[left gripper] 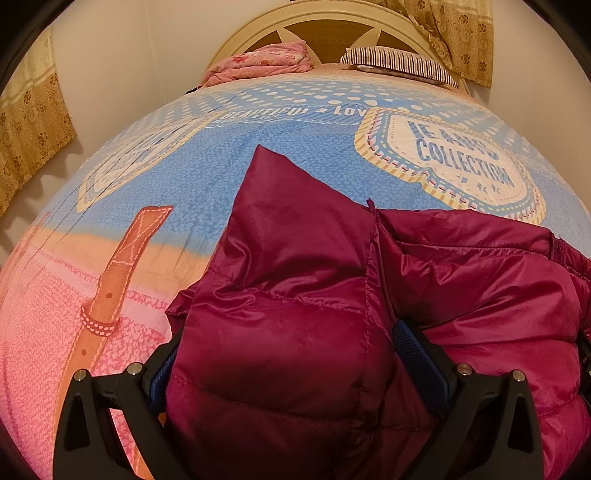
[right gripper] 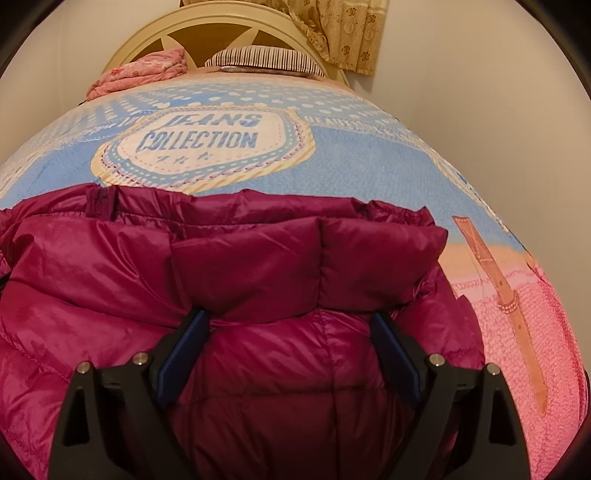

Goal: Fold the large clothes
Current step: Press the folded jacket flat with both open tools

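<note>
I saw the magenta down jacket (left gripper: 295, 325) lying on the printed bedspread (left gripper: 110, 295) | my left gripper (left gripper: 291, 354) spread wide, bulky jacket fold between its fingers | my right gripper (right gripper: 291, 347) likewise apart, straddling jacket padding.

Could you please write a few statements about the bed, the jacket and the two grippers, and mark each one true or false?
1. The garment is a magenta puffer jacket lying on the bed cover. True.
2. The left gripper hangs over bare bedding. False: jacket fabric fills the space between its wide-apart fingers.
3. The bed cover reads "JEANS COLLECTION". True.
4. The right gripper is clamped tight on a thin fold. False: its fingers stand wide apart, with bulky jacket between them.
5. A striped pillow lies by the headboard. True.
6. The jacket is blue. False: it is magenta.
</note>
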Demonstrator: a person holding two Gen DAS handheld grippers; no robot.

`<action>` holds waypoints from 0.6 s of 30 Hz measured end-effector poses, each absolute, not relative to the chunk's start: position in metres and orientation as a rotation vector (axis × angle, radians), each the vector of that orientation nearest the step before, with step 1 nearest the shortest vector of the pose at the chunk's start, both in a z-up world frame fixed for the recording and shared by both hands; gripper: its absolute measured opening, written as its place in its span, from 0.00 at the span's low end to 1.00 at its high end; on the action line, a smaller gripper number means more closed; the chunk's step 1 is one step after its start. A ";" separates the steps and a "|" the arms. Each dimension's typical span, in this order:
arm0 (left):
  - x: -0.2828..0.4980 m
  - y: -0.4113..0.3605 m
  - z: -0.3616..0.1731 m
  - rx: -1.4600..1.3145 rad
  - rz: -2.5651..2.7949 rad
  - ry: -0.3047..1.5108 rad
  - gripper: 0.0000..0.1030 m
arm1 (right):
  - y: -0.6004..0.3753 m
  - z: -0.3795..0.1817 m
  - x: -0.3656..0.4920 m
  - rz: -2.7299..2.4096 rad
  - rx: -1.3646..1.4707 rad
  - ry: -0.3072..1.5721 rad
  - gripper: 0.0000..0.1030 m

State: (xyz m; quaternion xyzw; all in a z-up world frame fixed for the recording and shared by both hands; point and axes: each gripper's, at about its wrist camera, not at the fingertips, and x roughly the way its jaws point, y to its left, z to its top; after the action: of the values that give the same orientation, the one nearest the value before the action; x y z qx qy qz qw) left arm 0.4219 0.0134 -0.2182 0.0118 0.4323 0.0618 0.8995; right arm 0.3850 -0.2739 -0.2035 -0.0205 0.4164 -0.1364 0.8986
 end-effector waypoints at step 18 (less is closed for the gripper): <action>0.361 -0.007 -0.192 0.063 0.099 0.802 0.99 | -0.217 -0.156 0.323 -0.130 -0.057 0.722 0.91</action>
State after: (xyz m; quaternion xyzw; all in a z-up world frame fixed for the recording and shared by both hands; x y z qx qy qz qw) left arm 0.3614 -0.0073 -0.1921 0.0308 0.3902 0.0484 0.9189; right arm 0.3230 -0.2167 -0.1563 -0.0280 0.3528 -0.0635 0.9331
